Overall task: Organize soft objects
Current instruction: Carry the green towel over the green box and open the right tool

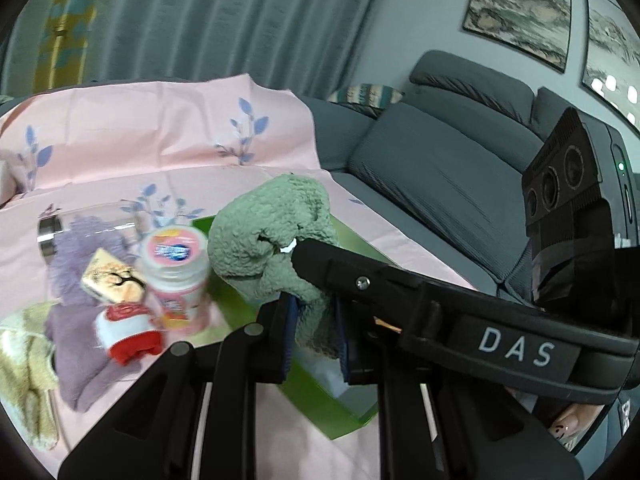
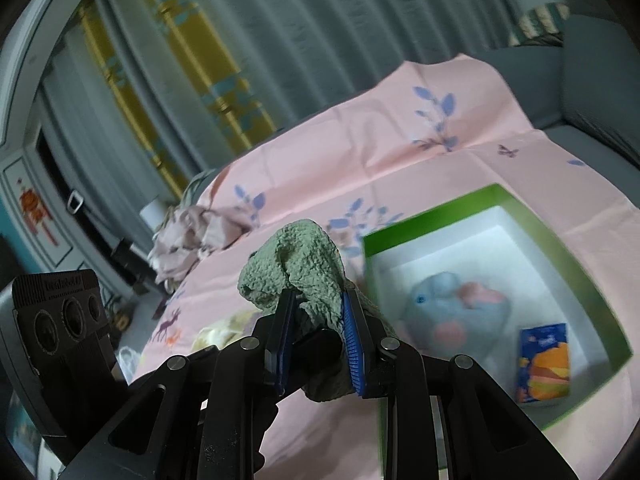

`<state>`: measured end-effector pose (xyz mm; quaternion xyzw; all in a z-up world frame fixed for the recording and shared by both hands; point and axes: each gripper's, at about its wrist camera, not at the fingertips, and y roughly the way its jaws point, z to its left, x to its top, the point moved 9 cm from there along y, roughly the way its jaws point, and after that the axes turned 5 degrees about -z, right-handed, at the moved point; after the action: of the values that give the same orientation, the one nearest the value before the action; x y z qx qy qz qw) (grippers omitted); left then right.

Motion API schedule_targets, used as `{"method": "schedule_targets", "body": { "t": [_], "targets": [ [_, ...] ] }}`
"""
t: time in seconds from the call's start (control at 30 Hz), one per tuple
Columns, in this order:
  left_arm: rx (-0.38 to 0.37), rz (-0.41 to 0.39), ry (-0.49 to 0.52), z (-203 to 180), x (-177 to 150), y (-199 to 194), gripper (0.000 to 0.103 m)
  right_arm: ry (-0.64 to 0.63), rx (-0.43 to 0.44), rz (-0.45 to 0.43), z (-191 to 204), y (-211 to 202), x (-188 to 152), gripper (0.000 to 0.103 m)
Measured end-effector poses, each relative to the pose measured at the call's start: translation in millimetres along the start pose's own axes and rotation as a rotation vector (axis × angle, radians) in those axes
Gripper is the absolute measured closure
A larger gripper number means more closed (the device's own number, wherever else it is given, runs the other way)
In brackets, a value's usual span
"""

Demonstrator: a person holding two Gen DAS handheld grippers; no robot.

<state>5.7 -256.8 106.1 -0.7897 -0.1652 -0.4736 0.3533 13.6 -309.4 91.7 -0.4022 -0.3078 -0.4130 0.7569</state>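
Both tools are pinching the same green towel [image 1: 276, 232]: left tool [image 1: 316, 332] is clamping its lower fold between the blue pads, right tool [image 2: 316, 340] is gripping another bunch of it, with its black arm crossing the left view. The towel is hanging off the surface, bunched up above the jaws, just over the near edge of the green box [image 2: 560, 240].

Step in hand, my read: carrying the towel to the box for stowing. Next move is calling for both tools travelling together over the white interior, lowering, then letting go in sync so the cloth isn't dragging the box wall.

Materials, near to far:
- Towel: thick nubbly terry, limp, holding no shape.
- Box: rigid card, green walls, white inside, rectangular. Already holding a blue plush toy [image 2: 456, 308], rounded and fuzzy, and a tissue pack [image 2: 544, 360] in glossy film.
- Left of the box: pink plastic jar [image 1: 176, 272], hard and cylindrical; small red-and-white doll [image 1: 128, 328]; lilac fleecy cloth [image 1: 80, 344]; pale yellow towel [image 1: 24, 364] at the frame edge.
- Pink sheet [image 2: 420, 168] with a blue leaf print is covering the surface, creased along fold lines.
- Grey ribbed sofa [image 1: 432, 168] and pleated curtains [image 1: 224, 20] behind.
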Motion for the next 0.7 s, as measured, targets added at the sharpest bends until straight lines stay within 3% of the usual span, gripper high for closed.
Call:
{"method": "schedule_targets", "body": {
  "t": [0.33, 0.7],
  "targets": [
    [-0.056, 0.069, 0.022, -26, -7, 38, 0.089, 0.128, -0.056, -0.008, -51, -7, 2, 0.077],
    [-0.086, 0.158, -0.008, -33, -27, 72, 0.089, 0.219, -0.17, 0.055, -92, 2, -8, 0.077]
  ]
}}
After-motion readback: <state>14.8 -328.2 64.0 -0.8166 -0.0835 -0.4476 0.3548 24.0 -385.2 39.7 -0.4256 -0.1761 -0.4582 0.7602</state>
